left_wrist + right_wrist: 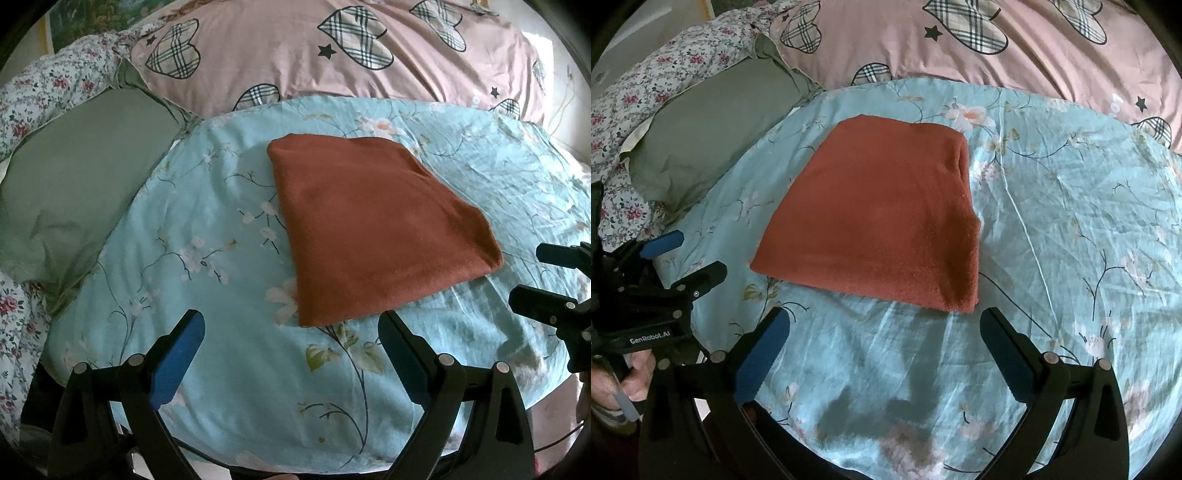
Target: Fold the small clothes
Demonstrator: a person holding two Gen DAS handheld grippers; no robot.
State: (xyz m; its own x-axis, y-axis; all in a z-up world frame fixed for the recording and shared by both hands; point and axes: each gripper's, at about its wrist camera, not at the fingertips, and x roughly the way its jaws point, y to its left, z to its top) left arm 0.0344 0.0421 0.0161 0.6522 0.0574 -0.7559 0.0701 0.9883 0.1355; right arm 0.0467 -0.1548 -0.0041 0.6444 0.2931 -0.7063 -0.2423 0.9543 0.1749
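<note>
Left gripper fingers spread, empty, just short of folded rust-red cloth lying flat on blue floral bedsheet. Right gripper fingers likewise spread, empty. Only right wrist view shows hand gripping left tool, label "GenRobot.AI". Green pillow left of cloth.

one folded rust-red cloth is lying on the bed; two tongs are showing, left and right; one green pillow and one pink heart-print quilt are resting behind.
</note>
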